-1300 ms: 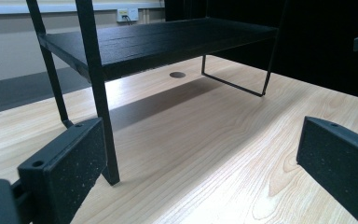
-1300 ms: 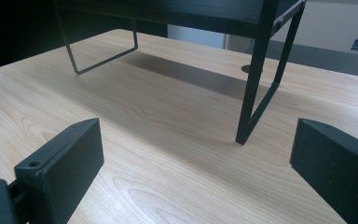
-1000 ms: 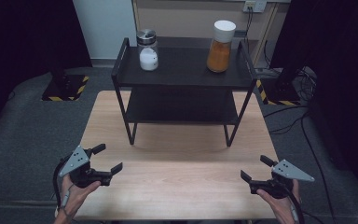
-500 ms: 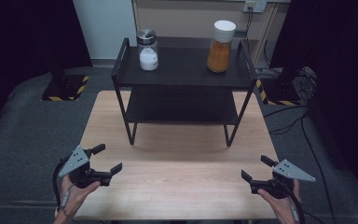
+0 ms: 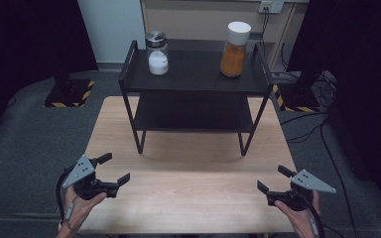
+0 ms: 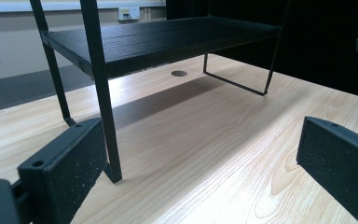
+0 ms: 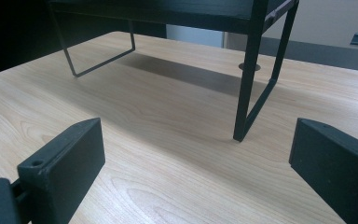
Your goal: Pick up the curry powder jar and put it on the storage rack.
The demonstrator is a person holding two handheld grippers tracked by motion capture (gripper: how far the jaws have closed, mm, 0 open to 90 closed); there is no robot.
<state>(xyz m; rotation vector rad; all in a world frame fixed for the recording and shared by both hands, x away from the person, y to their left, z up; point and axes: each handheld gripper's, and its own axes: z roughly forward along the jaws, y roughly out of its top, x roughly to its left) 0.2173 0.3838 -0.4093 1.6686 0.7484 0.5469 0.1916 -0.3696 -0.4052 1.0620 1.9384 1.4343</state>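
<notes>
Two jars stand on the top shelf of the black rack [image 5: 193, 82], well apart from both grippers: a glass jar with white contents [image 5: 157, 53] at its left end, an orange-filled jar with a white lid [image 5: 234, 48] at its right. Left gripper [image 5: 110, 169] and right gripper [image 5: 273, 179] hover low near the table's [image 5: 193, 173] front edge, jaws spread wide and empty. Which jar comes first is unclear; either reach should probably rise above the shelf rim, then close around the jar's body below the lid.
</notes>
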